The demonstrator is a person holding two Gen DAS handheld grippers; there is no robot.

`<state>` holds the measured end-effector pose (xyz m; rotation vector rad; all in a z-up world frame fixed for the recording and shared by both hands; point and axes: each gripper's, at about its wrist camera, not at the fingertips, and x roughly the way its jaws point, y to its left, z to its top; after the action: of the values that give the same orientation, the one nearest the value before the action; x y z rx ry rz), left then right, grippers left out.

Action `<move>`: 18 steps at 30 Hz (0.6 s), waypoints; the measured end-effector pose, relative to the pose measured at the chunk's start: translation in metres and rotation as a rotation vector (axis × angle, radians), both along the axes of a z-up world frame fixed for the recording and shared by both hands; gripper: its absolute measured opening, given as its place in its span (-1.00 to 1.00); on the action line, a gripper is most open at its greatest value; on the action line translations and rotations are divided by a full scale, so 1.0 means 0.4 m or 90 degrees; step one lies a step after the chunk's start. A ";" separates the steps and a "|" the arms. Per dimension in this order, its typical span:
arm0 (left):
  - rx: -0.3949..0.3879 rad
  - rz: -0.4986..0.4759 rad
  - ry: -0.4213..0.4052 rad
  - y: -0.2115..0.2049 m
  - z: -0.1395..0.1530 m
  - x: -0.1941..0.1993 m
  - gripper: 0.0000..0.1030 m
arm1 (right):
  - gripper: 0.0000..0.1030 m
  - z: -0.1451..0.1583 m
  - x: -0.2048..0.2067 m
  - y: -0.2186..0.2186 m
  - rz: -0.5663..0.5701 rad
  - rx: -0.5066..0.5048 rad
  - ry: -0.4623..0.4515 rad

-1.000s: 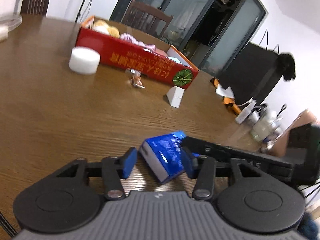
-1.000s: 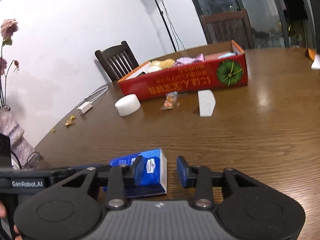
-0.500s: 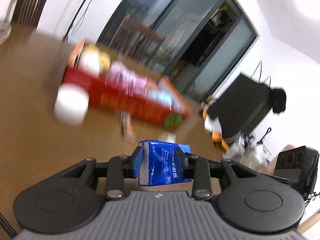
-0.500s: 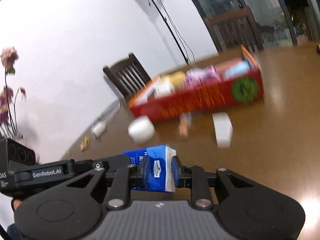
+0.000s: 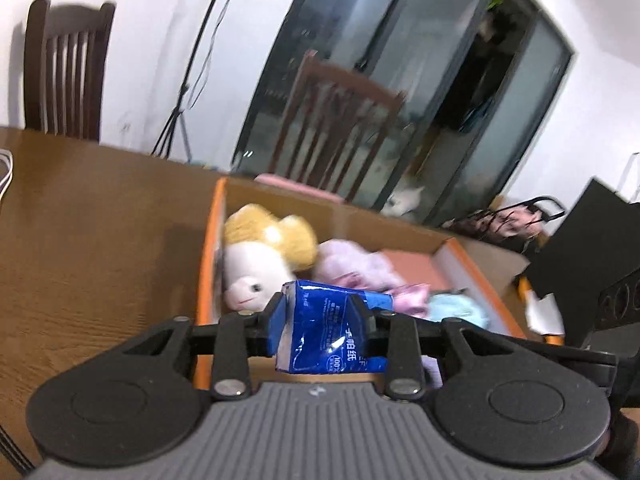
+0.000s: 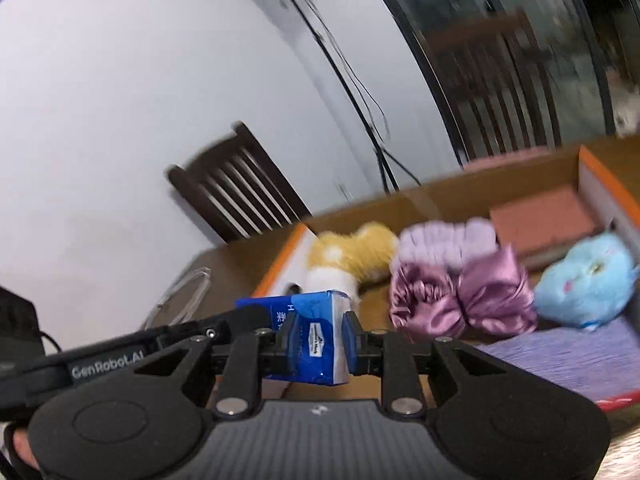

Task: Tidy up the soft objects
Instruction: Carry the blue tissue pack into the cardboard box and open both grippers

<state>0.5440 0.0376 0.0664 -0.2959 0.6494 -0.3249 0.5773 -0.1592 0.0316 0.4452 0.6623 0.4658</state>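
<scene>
A blue tissue pack (image 5: 326, 332) is held by both grippers at once. My left gripper (image 5: 320, 320) is shut on one end; my right gripper (image 6: 320, 342) is shut on the other end of the tissue pack (image 6: 316, 340). The pack hangs in the air over the near edge of the open cardboard box (image 5: 206, 264). Inside the box (image 6: 600, 176) lie a yellow-and-white plush toy (image 5: 260, 256), a purple satin scrunchie (image 6: 460, 300), a light blue plush (image 6: 584, 284) and a pink pad (image 6: 540, 224).
The brown wooden table (image 5: 100, 220) spreads to the left of the box. Dark wooden chairs (image 5: 66, 68) stand behind the table, with a tripod stand (image 5: 188, 80) and glass doors (image 5: 400, 80) beyond. A white cable (image 6: 180, 292) lies on the table.
Both grippers closed on the tissue pack, lifted it off the table and carried it forward to the box, which now fills the view.
</scene>
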 end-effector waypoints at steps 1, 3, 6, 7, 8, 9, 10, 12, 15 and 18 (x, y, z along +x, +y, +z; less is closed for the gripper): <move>0.005 0.003 0.002 0.004 -0.009 0.011 -0.27 | -0.57 -0.016 0.020 0.011 0.004 -0.004 0.015; 0.038 -0.004 -0.014 0.004 -0.017 0.014 -0.15 | -0.57 -0.040 0.046 0.038 0.011 -0.025 0.041; 0.059 -0.011 -0.054 0.029 -0.013 -0.023 0.02 | -0.53 -0.066 0.064 0.068 0.004 -0.063 0.052; 0.063 -0.012 -0.060 0.033 -0.002 -0.035 0.02 | -0.53 -0.071 0.065 0.069 0.003 -0.059 0.051; 0.065 -0.010 -0.069 0.040 0.006 -0.040 0.05 | -0.53 -0.072 0.066 0.065 0.003 -0.048 0.048; 0.067 -0.006 -0.083 0.048 0.018 -0.051 0.08 | -0.53 -0.070 0.062 0.058 0.002 -0.038 0.046; 0.069 -0.004 -0.094 0.054 0.029 -0.059 0.16 | -0.53 -0.064 0.058 0.055 -0.001 -0.039 0.043; 0.075 0.009 -0.114 0.068 0.054 -0.081 0.22 | -0.53 -0.039 0.045 0.041 -0.006 -0.047 0.031; 0.085 0.016 -0.125 0.078 0.088 -0.118 0.23 | -0.48 0.013 0.008 0.015 -0.006 -0.061 -0.001; 0.107 0.004 -0.151 0.085 0.126 -0.192 0.44 | -0.40 0.076 -0.055 -0.035 -0.017 -0.077 -0.040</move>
<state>0.4673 0.0716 0.1166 -0.0963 0.4393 -0.2925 0.5552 -0.1734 0.0619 0.3233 0.6188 0.4111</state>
